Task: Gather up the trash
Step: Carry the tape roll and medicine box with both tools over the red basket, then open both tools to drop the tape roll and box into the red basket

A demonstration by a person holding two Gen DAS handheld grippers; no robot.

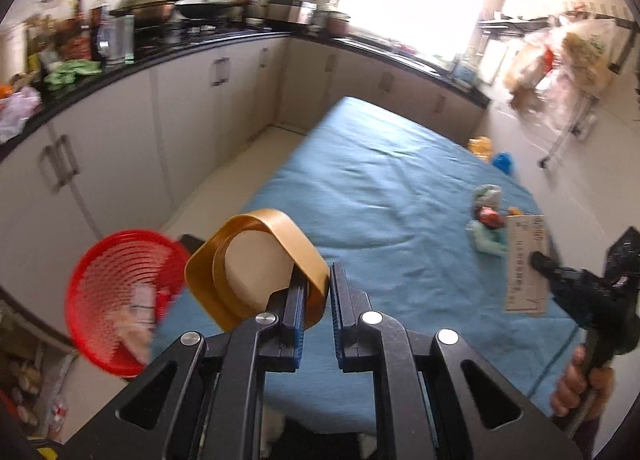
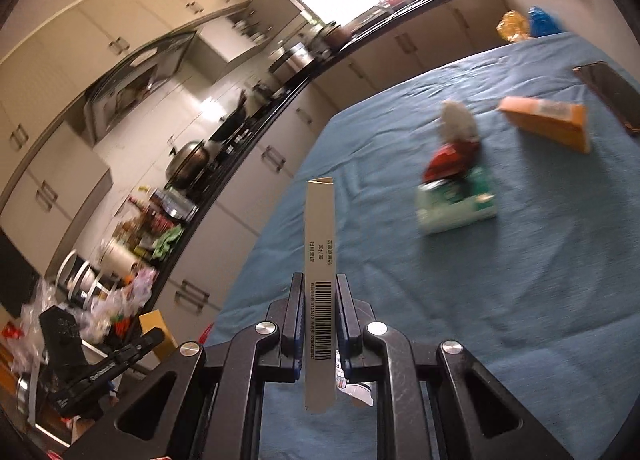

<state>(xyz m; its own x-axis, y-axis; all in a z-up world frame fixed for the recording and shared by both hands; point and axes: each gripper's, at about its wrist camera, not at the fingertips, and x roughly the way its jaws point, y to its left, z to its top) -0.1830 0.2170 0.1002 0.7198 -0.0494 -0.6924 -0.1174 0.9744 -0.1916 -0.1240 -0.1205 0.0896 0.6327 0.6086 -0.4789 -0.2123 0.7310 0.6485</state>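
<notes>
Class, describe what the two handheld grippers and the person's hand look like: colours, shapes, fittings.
Both grippers, left gripper and right gripper, are matte black angular frames with triangular cut-outs, round silver bolts and ribbed blue pads. A bare hand grips the right one's black handle. No cables show.

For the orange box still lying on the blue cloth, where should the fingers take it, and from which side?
Probably across its thin faces, near the middle, coming down from above. The orange box lies flat and apart from the green box, and the dark phone sits just past its far end, so avoid reaching from that end.
</notes>
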